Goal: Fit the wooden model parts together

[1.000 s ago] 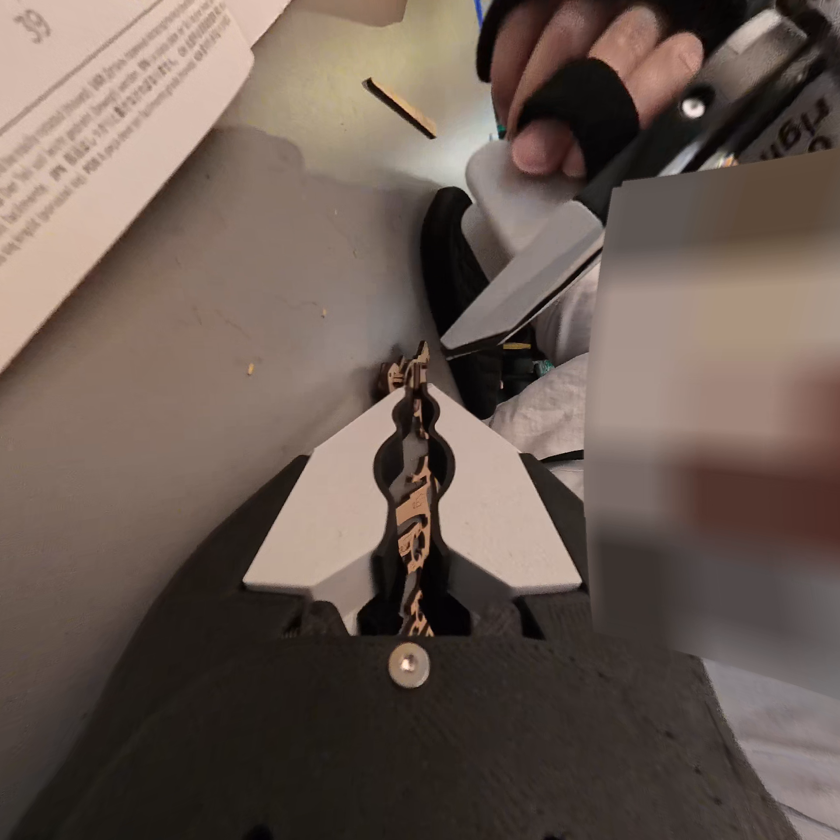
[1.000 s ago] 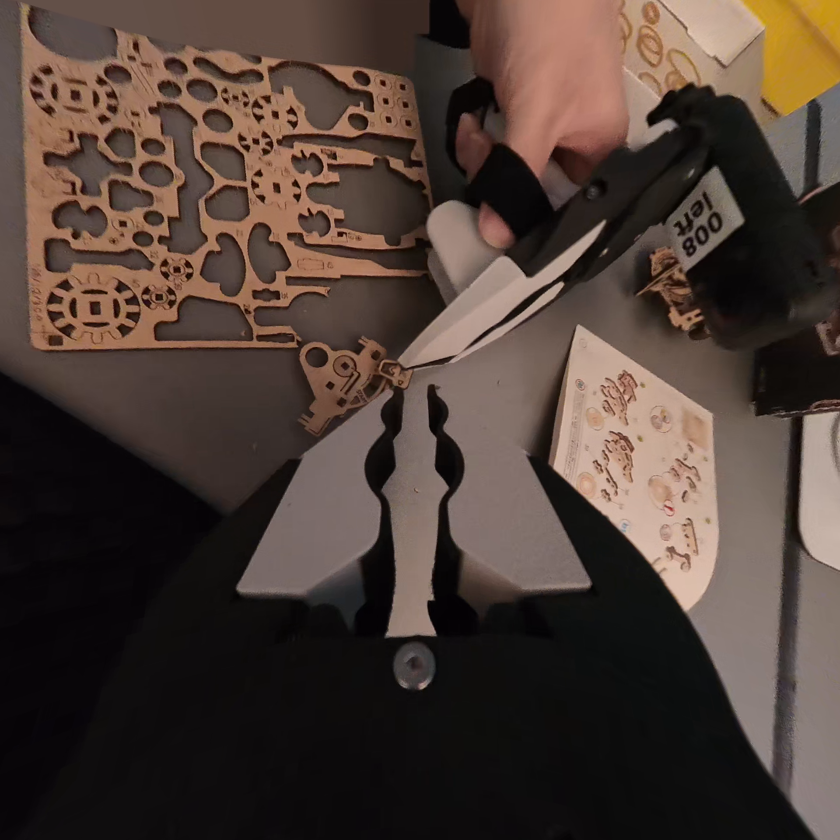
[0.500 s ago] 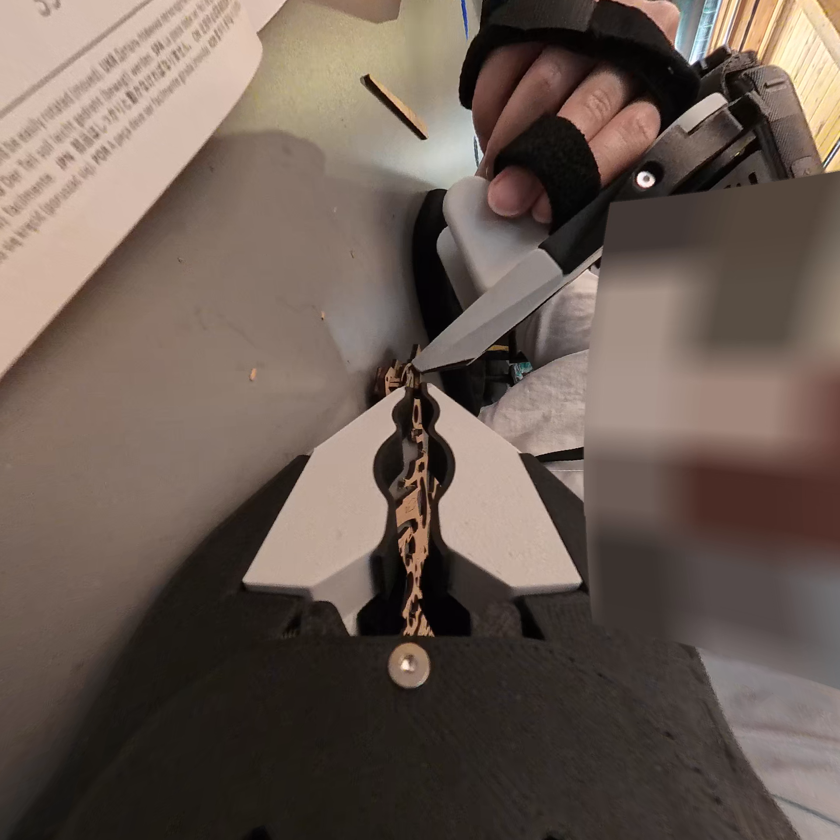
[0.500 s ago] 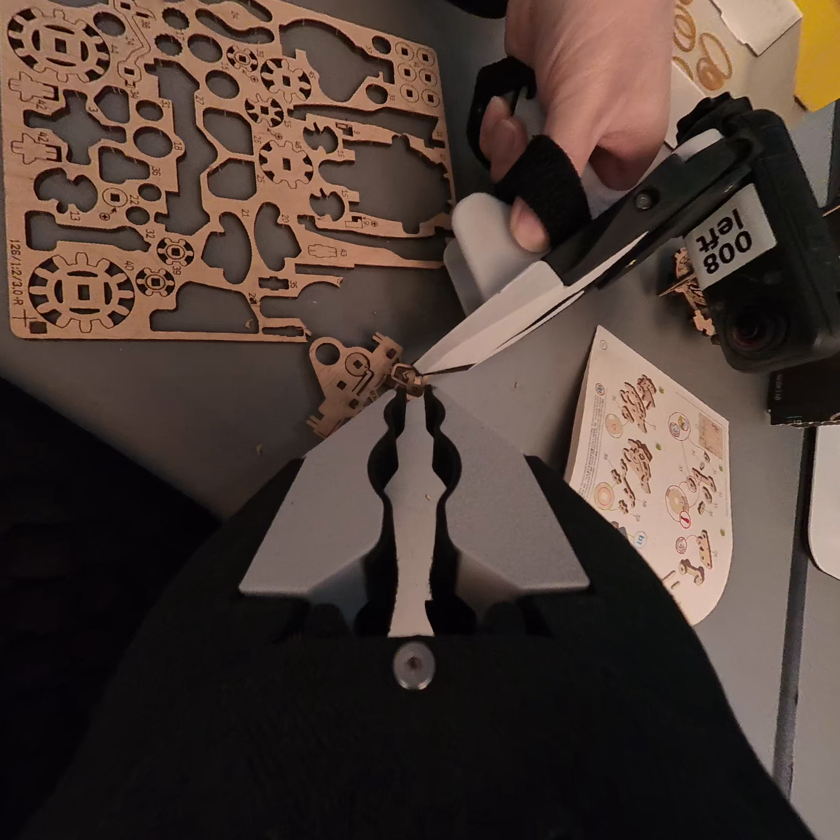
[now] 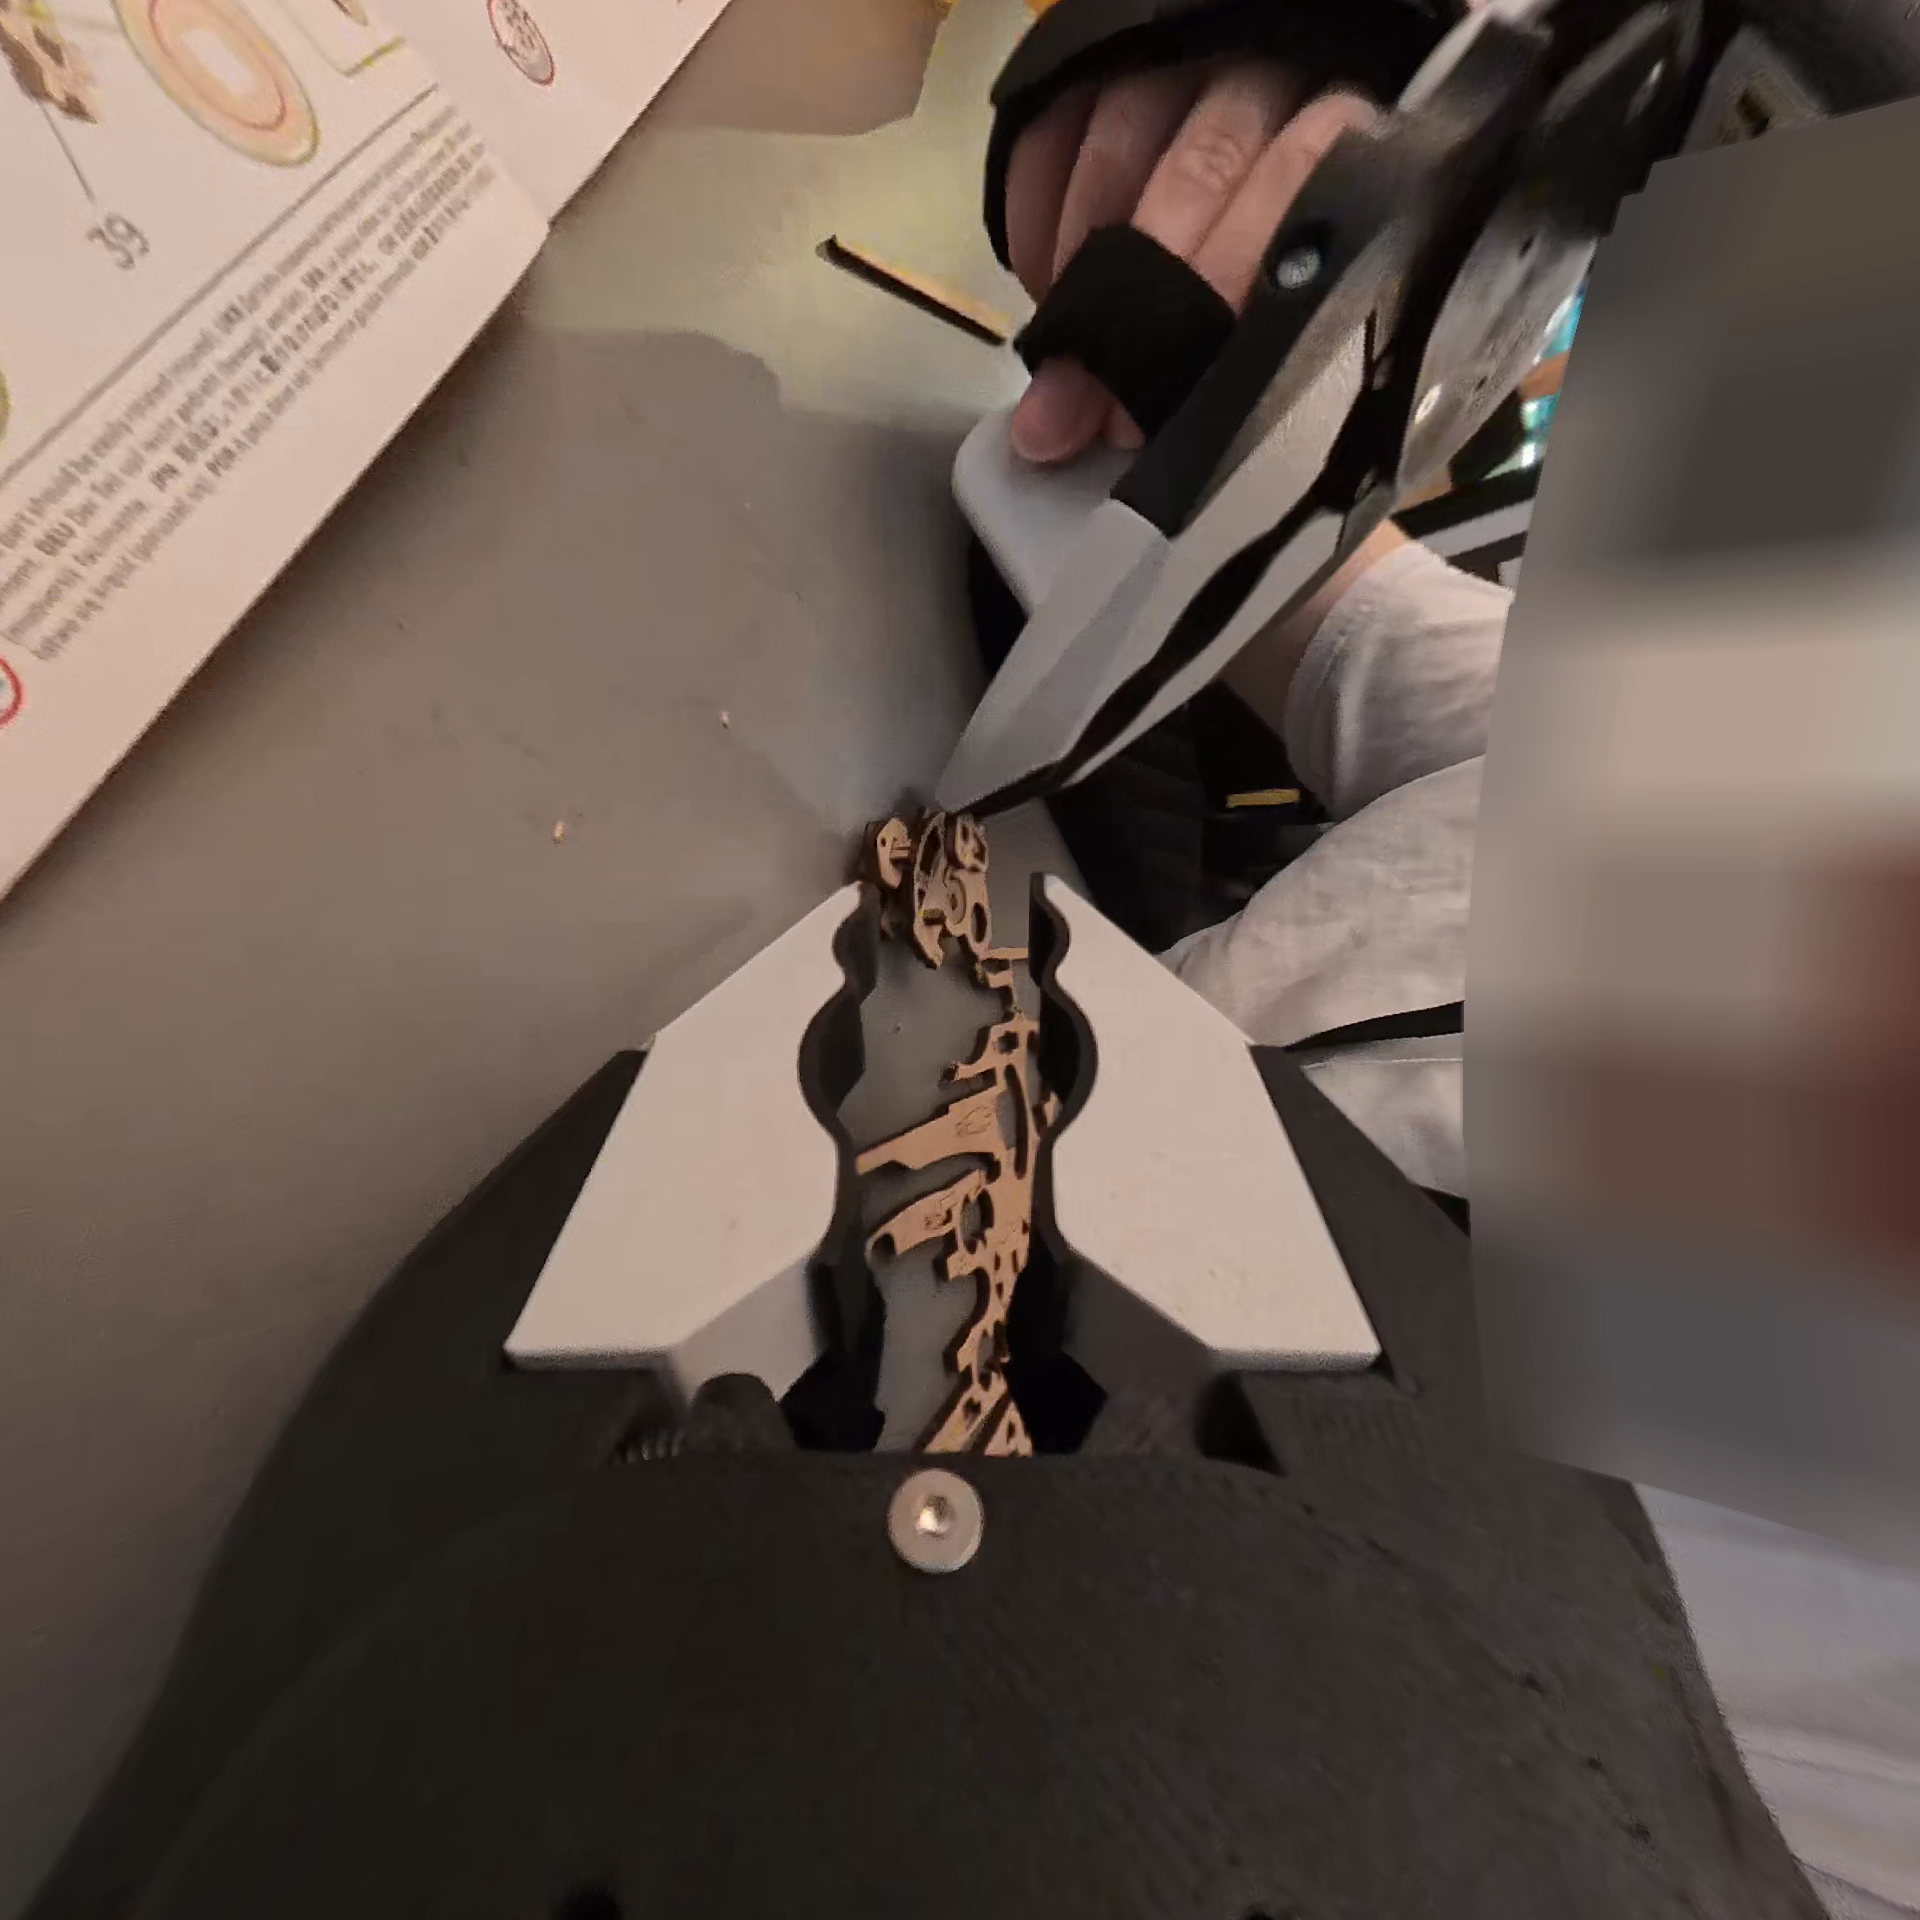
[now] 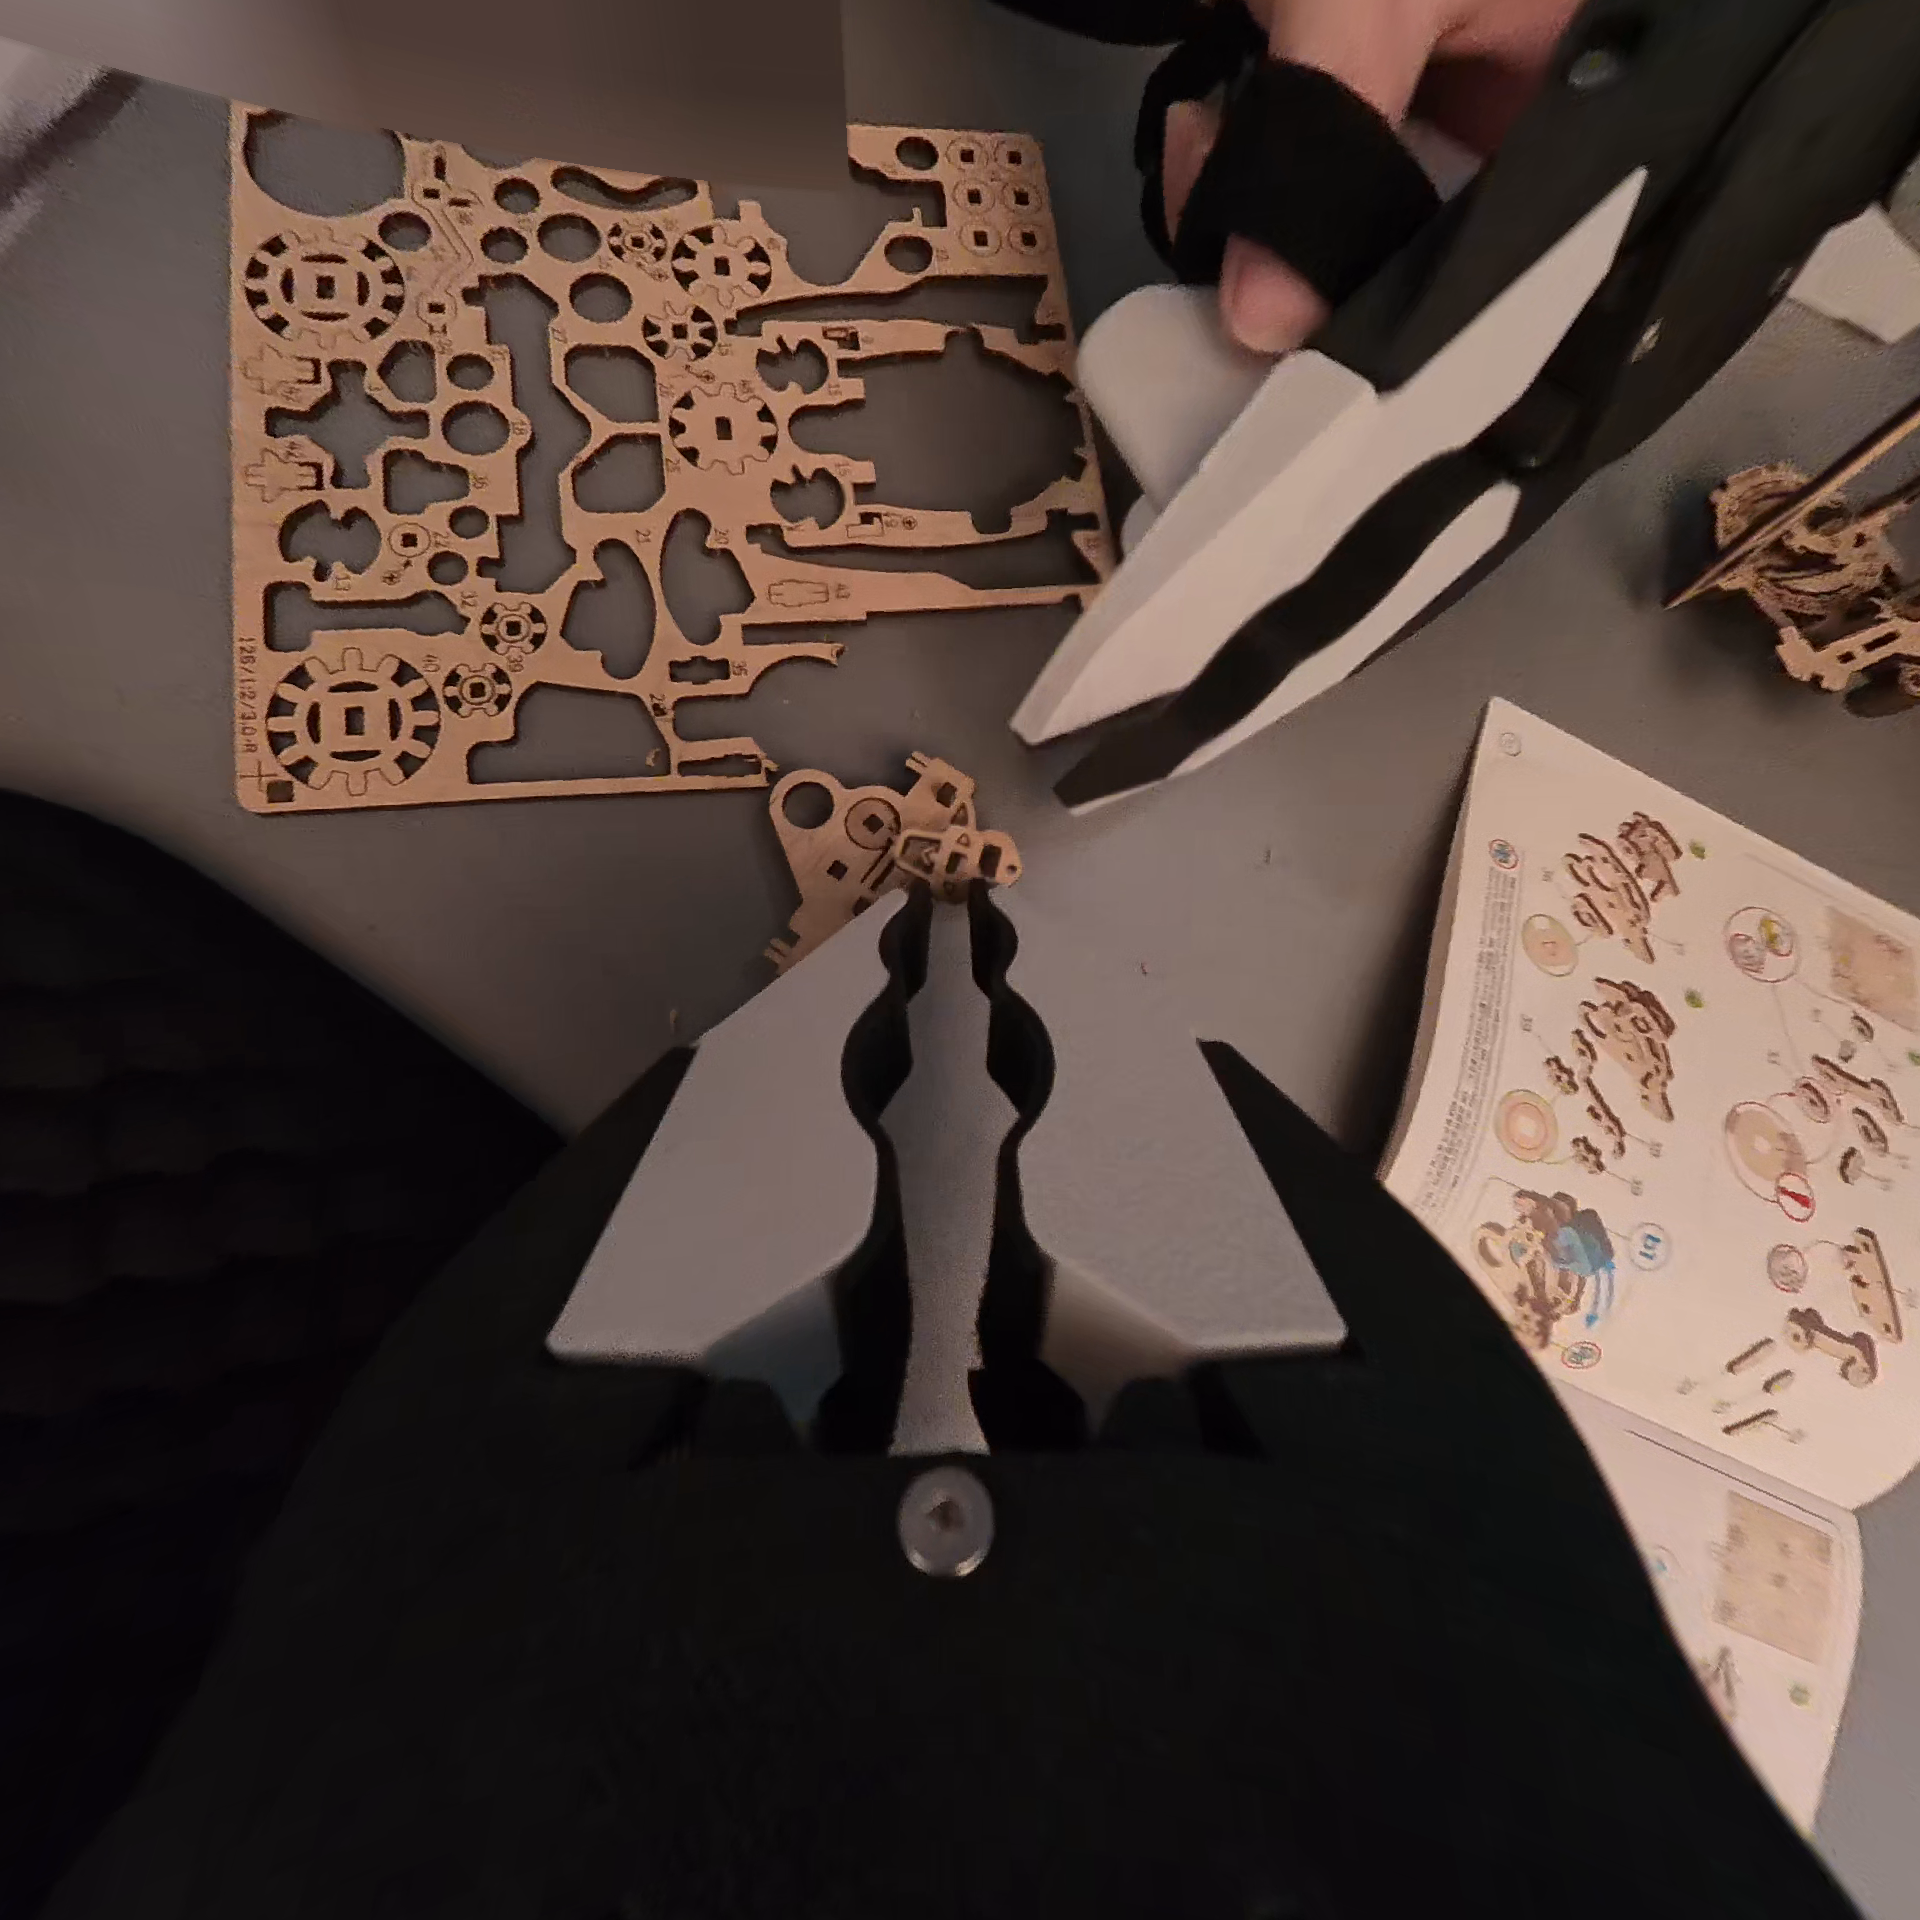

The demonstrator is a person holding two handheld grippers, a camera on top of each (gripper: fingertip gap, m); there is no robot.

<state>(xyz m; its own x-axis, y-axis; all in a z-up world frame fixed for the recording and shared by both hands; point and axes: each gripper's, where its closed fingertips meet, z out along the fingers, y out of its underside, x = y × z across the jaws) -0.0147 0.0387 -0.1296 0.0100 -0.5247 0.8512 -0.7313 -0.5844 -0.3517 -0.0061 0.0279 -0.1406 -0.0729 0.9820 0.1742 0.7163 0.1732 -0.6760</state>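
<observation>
- My right gripper had its fingers pinched on a small wooden part, right at the tips.
- That small part sat against a flat wooden model piece, which lay on the grey tabletop just below the cut-out wooden sheet.
- My left gripper had its fingers spread with nothing between them; in the right wrist view it hung close above and to the right of the two parts, blurred, not touching them.
- In the left wrist view the right gripper came in from the upper right with its tips down on the small part.
- The instruction booklet lay open on the right of the tabletop, well apart from the parts.
- A partly built wooden model stood at the far right edge.
</observation>
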